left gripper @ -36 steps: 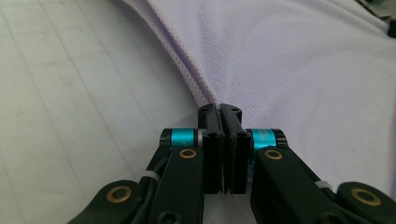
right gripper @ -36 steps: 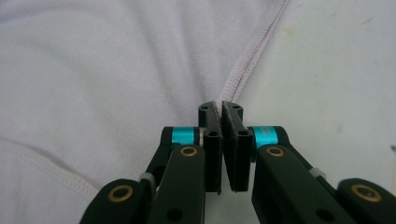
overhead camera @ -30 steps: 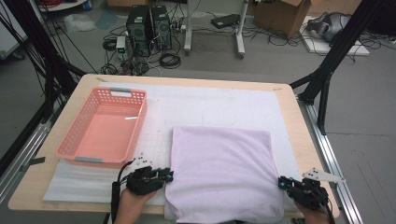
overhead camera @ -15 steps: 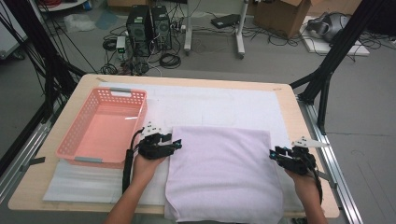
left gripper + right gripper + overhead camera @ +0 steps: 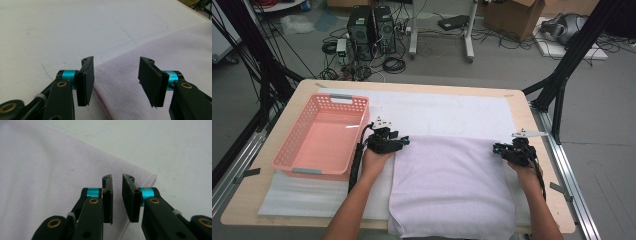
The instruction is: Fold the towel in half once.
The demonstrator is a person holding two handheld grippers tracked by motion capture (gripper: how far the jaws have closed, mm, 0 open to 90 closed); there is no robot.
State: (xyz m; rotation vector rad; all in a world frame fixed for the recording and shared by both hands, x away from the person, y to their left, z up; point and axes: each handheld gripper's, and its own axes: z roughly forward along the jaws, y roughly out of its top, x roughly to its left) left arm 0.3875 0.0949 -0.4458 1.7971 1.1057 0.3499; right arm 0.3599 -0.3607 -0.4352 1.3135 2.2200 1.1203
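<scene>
A folded lilac towel [image 5: 452,185] lies flat on the white mat [image 5: 437,112]. My left gripper [image 5: 404,142] is at its far left corner. In the left gripper view, my left gripper [image 5: 116,61] has its jaws wide apart, having just opened, with the towel [image 5: 175,45] corner low between them and untouched. My right gripper [image 5: 496,148] is at the far right corner. In the right gripper view, my right gripper [image 5: 117,178] has been closing; a narrow gap remains over the towel [image 5: 50,170] edge, pads not pressing it.
A pink plastic basket [image 5: 292,145] stands at the left of the table, close beside my left hand. The wooden table's right edge [image 5: 544,150] runs just past my right hand. Black frame posts, computers and cables are on the floor beyond the far edge.
Both hands have travelled away from the person along the towel's sides, from its near corners to its far corners. The towel has stayed flat in place.
</scene>
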